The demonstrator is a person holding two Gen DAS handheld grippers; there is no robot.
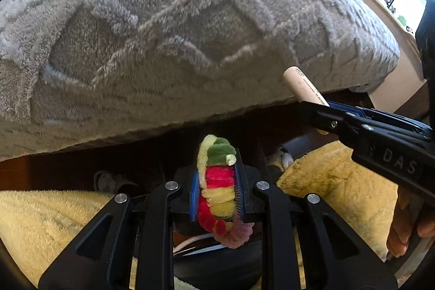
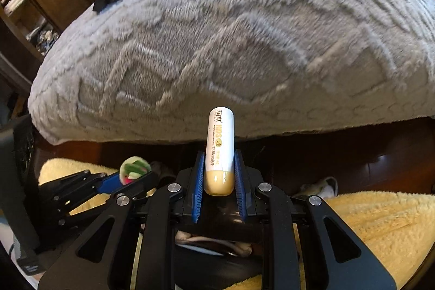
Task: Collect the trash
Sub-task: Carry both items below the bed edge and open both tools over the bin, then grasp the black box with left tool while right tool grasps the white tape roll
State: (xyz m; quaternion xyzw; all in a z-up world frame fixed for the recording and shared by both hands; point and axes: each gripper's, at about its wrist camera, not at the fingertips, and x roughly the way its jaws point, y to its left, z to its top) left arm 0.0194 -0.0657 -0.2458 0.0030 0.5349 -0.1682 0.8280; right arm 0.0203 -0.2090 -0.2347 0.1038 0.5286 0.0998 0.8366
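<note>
Left tongs [image 1: 217, 189] clamp a coiled bundle of pipe cleaners [image 1: 217, 181] in red, yellow, green and pink between blue pads; right tongs [image 2: 218, 175] are closed on a white lip balm tube [image 2: 220, 146] with a tan cap, standing upright between the fingers; both are held just in front of a grey plush blanket [image 1: 163, 31] draped over a bed; yellow fleece [image 2: 380, 222] lies below.

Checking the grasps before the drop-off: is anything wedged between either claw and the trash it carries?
Nothing visible. The left claw pinches the striped pipe-cleaner bundle directly between its blue pads, and the right claw clamps the lip balm tube the same way. No bin is in view.
</note>
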